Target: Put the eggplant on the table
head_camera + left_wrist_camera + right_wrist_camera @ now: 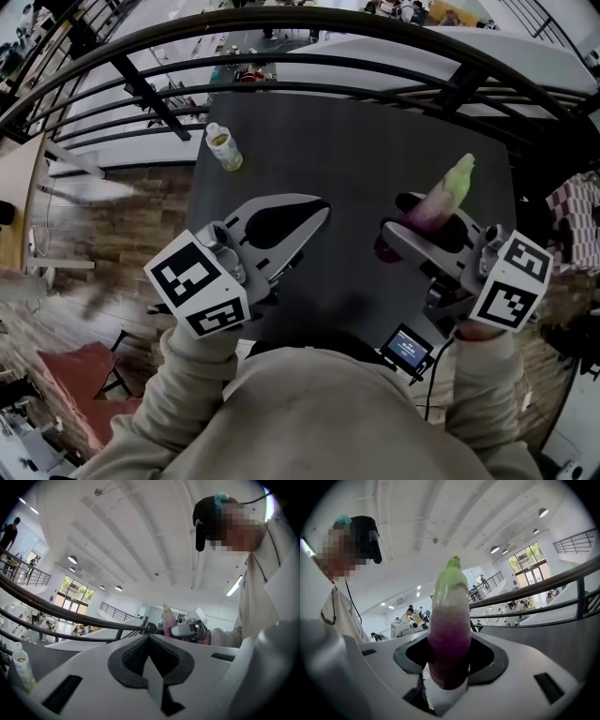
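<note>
Clamped between right gripper (392, 228) jaws, over dark rectangular table (356, 141): purple, green-tipped eggplant (441, 199). Over table's near left: left gripper (322, 211), jaws together, empty. On table's far-left corner: small pale-green plastic bottle (223, 147). Beyond table: black metal railing (281, 26).

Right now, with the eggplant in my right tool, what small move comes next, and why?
Probably lower the right tool until the eggplant rests on the table. Its jaws clamp the purple end, bare dark surface shows beneath it, and the bottle and left tool sit well off to the side.
</note>
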